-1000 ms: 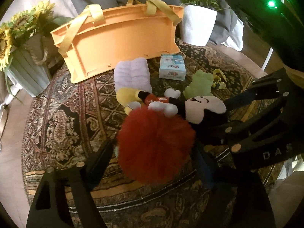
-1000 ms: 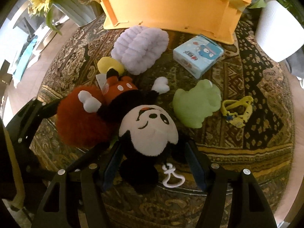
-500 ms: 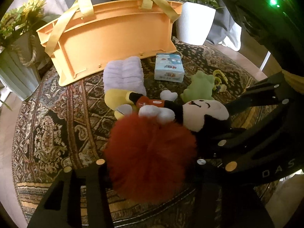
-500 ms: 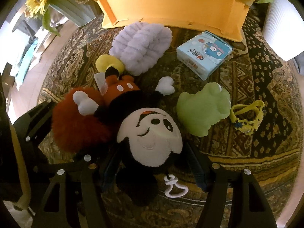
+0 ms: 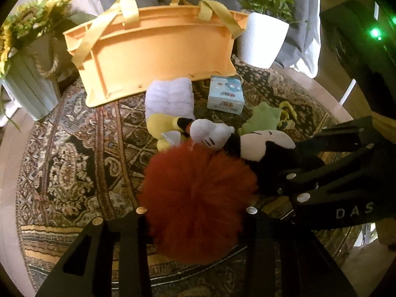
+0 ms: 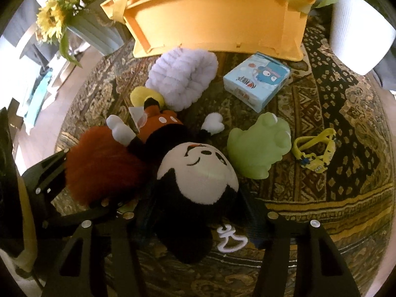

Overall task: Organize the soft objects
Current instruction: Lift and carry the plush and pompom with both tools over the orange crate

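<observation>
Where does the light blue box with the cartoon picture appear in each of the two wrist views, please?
Left wrist view: the light blue box lies above centre, slightly right.
Right wrist view: the same box lies upper right of centre.
Shared landmark: the orange basket directly behind it in both.

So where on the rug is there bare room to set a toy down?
Bare rug lies left of the red pompom, below the orange basket. Another bare patch sits right of the yellow strap. It is crowded in the middle, where the Mickey plush, green toy, lavender cloth and tissue box cluster.
</observation>
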Available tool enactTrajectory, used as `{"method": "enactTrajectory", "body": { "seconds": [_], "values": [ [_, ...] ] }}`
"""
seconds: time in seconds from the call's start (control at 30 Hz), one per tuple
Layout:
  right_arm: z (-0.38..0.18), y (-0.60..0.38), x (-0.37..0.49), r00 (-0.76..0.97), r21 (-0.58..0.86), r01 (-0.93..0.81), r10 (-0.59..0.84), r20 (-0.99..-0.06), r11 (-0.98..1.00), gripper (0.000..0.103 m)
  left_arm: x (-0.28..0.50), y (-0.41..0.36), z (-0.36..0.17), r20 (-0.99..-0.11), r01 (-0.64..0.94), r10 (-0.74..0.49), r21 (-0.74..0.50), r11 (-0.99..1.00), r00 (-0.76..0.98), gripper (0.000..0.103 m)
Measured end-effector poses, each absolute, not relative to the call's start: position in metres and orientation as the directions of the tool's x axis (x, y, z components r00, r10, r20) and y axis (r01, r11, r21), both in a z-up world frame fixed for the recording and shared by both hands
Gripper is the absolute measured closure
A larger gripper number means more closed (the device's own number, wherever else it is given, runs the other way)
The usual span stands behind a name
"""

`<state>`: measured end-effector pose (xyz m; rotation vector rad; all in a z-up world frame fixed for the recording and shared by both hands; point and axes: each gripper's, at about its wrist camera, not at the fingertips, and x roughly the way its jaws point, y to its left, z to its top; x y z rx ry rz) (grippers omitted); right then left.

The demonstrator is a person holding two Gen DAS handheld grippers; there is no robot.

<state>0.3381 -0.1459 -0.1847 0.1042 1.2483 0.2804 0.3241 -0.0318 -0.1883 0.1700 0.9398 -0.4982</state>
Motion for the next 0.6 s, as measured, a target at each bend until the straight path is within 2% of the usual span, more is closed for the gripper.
{"method": "enactTrajectory", "body": {
  "seconds": [0.6],
  "values": [
    [-0.136,-0.152,0.321,0.441,0.236,-0.140,0.274,-0.855,0.962,0.047,0.312,-0.015,-0.129,-0.709,0.391,-0.316,-0.061,0.918,0.631,0.066]
  ]
}}
